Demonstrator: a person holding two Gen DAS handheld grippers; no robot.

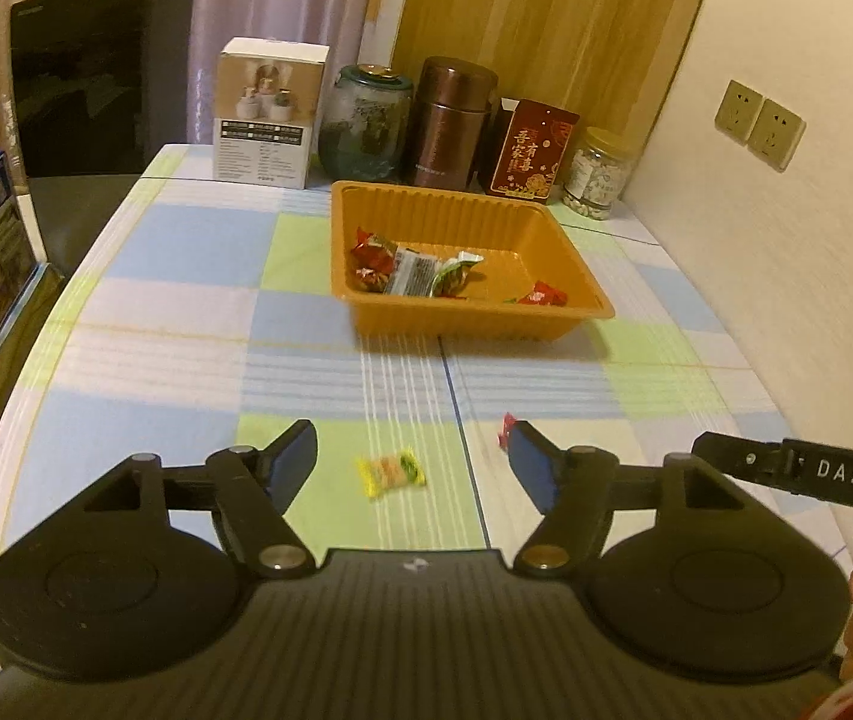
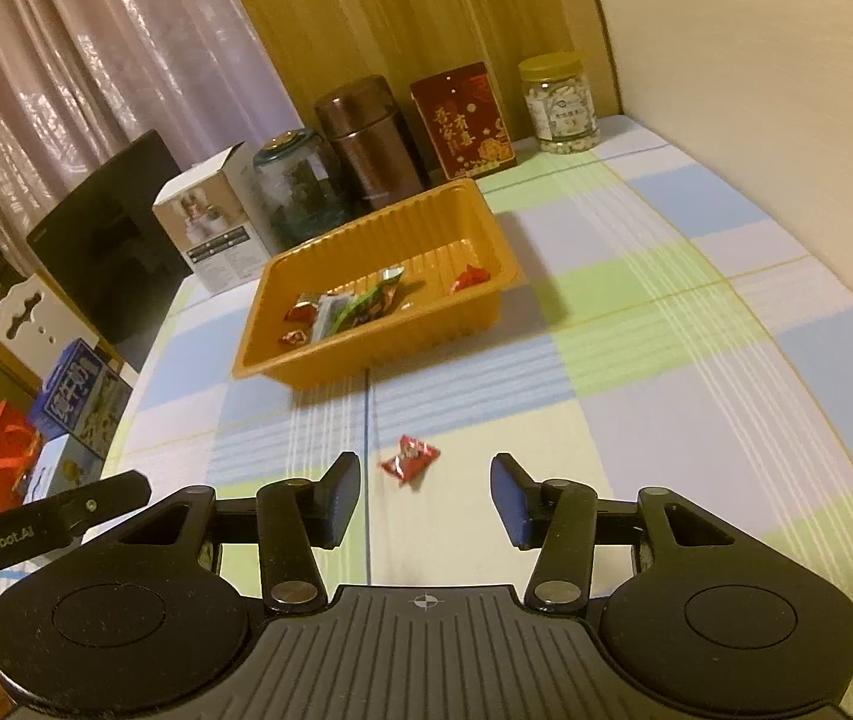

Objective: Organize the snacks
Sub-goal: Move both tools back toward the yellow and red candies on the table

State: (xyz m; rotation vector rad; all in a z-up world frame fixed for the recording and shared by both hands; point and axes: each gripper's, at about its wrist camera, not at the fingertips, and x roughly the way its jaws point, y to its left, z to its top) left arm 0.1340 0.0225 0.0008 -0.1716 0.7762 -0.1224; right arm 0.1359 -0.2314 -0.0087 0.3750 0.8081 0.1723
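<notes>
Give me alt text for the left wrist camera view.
The left gripper hangs with jaws open above a yellow candy on a checked tablecloth. Beyond it sits an orange tray holding several wrapped snacks, with jars and boxes behind.

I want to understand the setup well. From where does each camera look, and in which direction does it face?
Left wrist: sits on the left gripper, looks down over the table at the yellow candy and orange tray; own open fingers show, a hand at right.
Right wrist: sits on the right gripper, faces the red candy and the tray from its right; own open fingers show.
Shared: tray, red candy, back-row jars.
</notes>
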